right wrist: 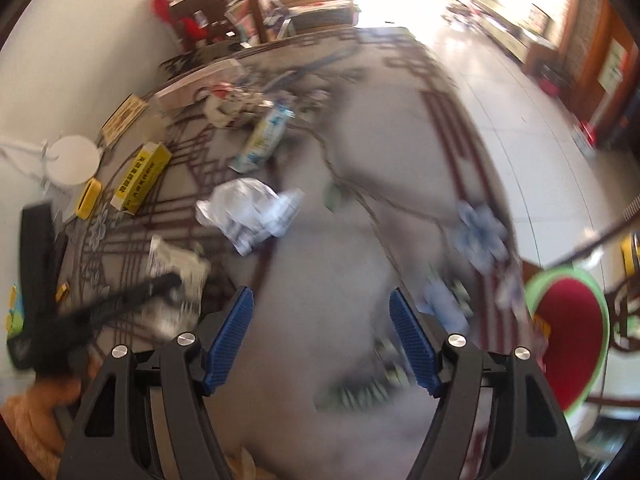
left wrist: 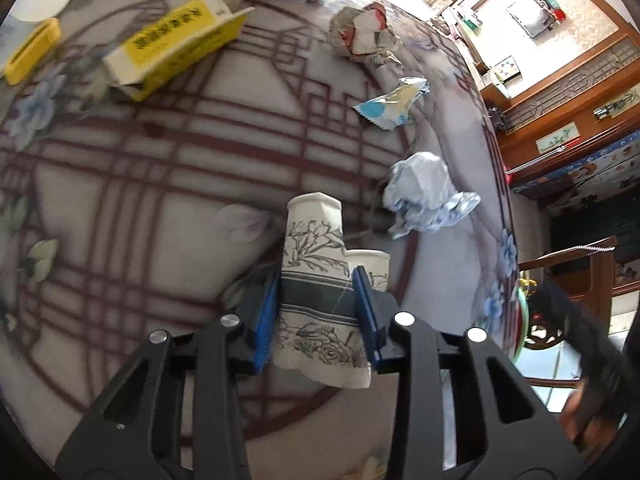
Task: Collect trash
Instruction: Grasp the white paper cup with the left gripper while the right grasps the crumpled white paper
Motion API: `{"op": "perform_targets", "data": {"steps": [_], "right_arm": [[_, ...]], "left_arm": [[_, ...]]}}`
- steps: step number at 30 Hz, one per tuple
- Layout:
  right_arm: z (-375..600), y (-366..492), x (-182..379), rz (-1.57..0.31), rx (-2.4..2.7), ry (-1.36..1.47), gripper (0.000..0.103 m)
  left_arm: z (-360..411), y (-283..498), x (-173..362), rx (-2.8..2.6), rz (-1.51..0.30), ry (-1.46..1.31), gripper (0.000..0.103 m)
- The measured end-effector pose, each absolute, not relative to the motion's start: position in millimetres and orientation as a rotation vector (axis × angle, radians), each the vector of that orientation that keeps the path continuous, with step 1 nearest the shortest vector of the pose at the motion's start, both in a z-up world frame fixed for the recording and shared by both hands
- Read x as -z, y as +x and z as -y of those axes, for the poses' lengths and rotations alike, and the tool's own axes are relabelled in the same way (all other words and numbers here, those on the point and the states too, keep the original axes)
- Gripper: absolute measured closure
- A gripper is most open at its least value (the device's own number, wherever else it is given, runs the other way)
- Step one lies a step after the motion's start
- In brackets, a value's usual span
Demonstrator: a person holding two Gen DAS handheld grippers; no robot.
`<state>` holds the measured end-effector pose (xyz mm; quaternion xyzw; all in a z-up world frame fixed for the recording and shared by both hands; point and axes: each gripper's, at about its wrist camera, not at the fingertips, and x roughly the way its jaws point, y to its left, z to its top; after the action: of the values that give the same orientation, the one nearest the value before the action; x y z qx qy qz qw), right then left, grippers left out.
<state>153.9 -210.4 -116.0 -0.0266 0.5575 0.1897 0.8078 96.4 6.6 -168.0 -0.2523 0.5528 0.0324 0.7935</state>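
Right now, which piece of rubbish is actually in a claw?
The flower-printed paper cup, squeezed between the left claw. The crumpled white wrapper and blue packet lie loose.

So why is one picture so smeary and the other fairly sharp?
Right wrist view: motion smear across the table, window glare washing out the top. Left wrist view: the paper cup between the tongs is crisp, only the far yellow box blurs; both views bulge at the edges.

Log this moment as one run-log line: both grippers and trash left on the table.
left gripper: shut on paper cup | right gripper: open, empty | table: crumpled white wrapper, snack packet, yellow box
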Motion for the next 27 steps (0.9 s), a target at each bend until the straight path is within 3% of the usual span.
{"op": "perform_targets", "data": {"steps": [8,14,17,19,22,27], "right_arm": [[138.0,197.8,132.6,-1.169,-0.539,-0.213,0.034],[115.2,209.6,162.3,-1.186,-0.557,-0.359,0.029],[114.3,209.9,163.2,-1.164,-0.567,-0.412,0.046],[115.6,210.9,161.5,-1.169,-0.588,-0.399,0.068],[120.4,211.4,158.3,-1.182,-0.578,-0.371,0.075],[138.6,187.1,135.7,-1.181,-0.593,-0.275,0.076]], "left_arm": [[-17.9,79.9,171.1,-0.128,-1.205,-0.542,0.068],[-25.8,78.4,176.7,-0.157,-1.212,-0.561,0.068],[-28.9,77.6,177.4,-0.162,-1.211,-0.568,0.068],[-29.0,77.2,176.8,-0.161,-1.211,-0.561,0.068],[-26.4,78.2,176.6,-0.154,-1.217,-0.562,0.068],[-23.0,73.0,168.5,-0.148,-1.196,-0.569,0.068]]}}
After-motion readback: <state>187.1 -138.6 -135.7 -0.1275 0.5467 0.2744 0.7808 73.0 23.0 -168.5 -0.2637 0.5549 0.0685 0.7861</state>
